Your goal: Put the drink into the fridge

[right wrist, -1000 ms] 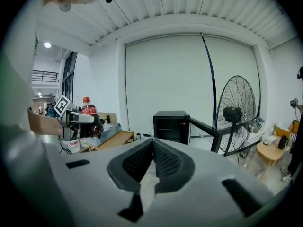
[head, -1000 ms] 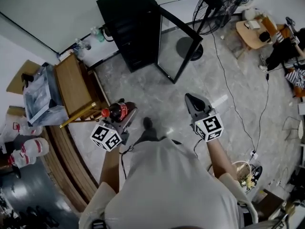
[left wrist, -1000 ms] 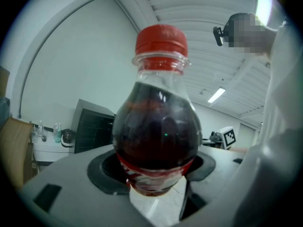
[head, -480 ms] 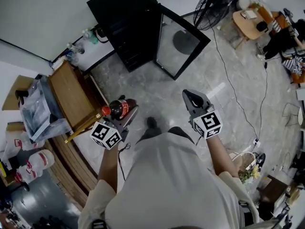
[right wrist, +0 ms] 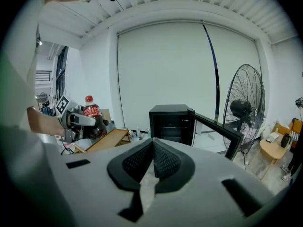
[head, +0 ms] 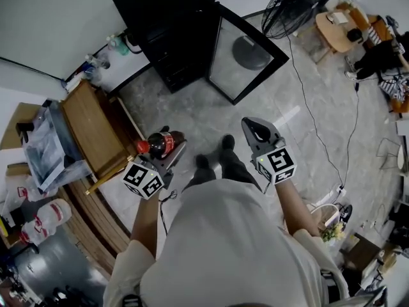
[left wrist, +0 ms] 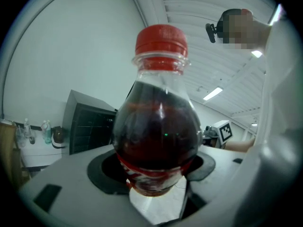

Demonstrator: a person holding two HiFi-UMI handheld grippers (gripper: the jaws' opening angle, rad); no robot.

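My left gripper (head: 167, 152) is shut on a cola bottle (head: 160, 145) with a red cap and red label, which stands upright between the jaws. It fills the left gripper view, cola bottle (left wrist: 158, 122), dark drink up to the neck. My right gripper (head: 255, 132) is shut with nothing in it; in the right gripper view its black pads (right wrist: 152, 161) meet. A small black fridge (head: 176, 24) stands ahead by the wall, its glass door (head: 246, 56) swung open to the right. The fridge (right wrist: 170, 122) also shows beyond the right gripper.
A wooden bench (head: 89, 123) with a plastic bag (head: 45, 142) stands at the left. A standing fan (head: 294, 5) is right of the fridge, and a cable (head: 319, 133) runs over the marble floor. Bottles (head: 115, 43) sit by the wall. A small table (head: 339, 27) is far right.
Both grippers and the person have moved forward toward the fridge, which now sits closer and lower in the head view. The bottle stays held in the left gripper.
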